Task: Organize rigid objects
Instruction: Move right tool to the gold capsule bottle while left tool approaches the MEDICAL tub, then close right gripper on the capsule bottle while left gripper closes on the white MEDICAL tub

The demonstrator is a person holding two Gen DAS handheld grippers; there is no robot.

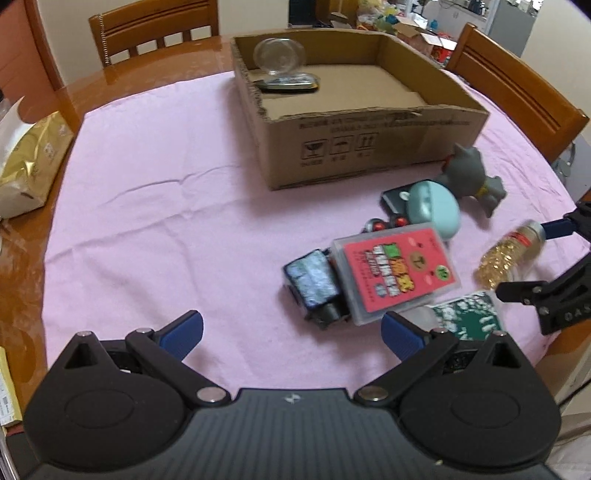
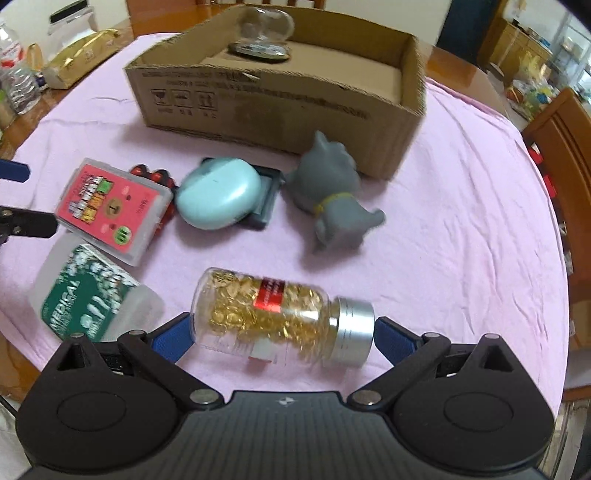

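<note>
Both jaws open — right gripper [image 2: 282,334] brackets the capsule bottle [image 2: 273,314]; left gripper [image 1: 291,334] over bare pink cloth [image 1: 155,206].

Pink cloth [image 1: 147,206] covers the wooden table [image 1: 33,258]; chairs [image 1: 155,29] behind, perhaps a gold packet [image 1: 33,162].

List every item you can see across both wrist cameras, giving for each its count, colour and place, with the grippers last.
cardboard box: one, brown, far side of cloth.
glass dish: one, clear, in box's far corner.
dark flat object: one, in box below dish.
capsule bottle: one, gold with silver cap, lying between right fingers.
grey toy animal: one, beside box.
mint case: one, on dark tray.
pink card case: one, mid-cloth.
green-labelled tub: one, near edge.
dark blue block: one, left of card case.
pink cloth: one, covers table.
gold packet: one, left.
left gripper: open.
right gripper: open around bottle.
</note>
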